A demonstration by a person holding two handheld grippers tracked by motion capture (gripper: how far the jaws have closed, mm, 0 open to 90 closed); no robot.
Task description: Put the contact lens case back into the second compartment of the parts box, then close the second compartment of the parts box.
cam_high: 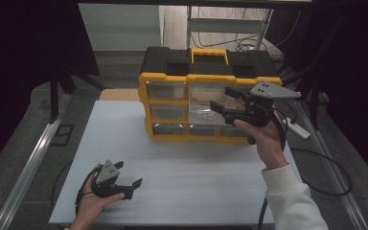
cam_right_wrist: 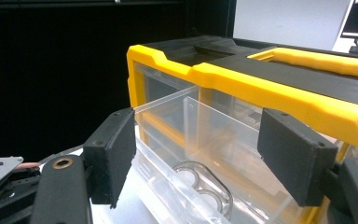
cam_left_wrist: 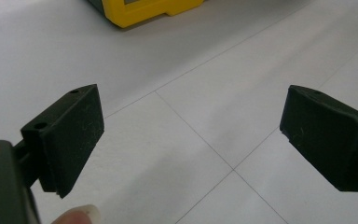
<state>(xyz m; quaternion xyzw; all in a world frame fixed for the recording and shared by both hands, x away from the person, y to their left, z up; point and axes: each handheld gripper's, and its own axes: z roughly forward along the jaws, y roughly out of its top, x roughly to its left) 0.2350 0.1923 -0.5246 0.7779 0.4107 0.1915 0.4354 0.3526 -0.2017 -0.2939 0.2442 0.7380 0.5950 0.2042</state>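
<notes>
1. The white table lies under everything, marked with thin seam lines that cross between the jaws in the left gripper view.
2. A yellow and black organiser box stands upright on the table towards 12 o'clock in the high view, its yellow handle on top and rows of clear drawers across its front. One yellow corner of the box also shows at about 11 o'clock in the left gripper view.
3. A clear drawer in the upper row at the box's right is pulled part-way out of its slot. In the right gripper view it reaches towards the camera between the two black jaws, under the yellow top edge.
4. The right gripper is held up at about 2 o'clock in the high view, level with the upper drawers, with its grey plate on top. Its jaws stand wide apart on either side of the drawer's near end; the left pad sits just at the drawer's corner, and whether it touches cannot be told.
5. The left gripper rests low on the table at about 7 o'clock, well apart from the box. Its jaws are spread wide with bare table between them.
6. A small clear insert with round hollows lies in a drawer below the open one.
</notes>
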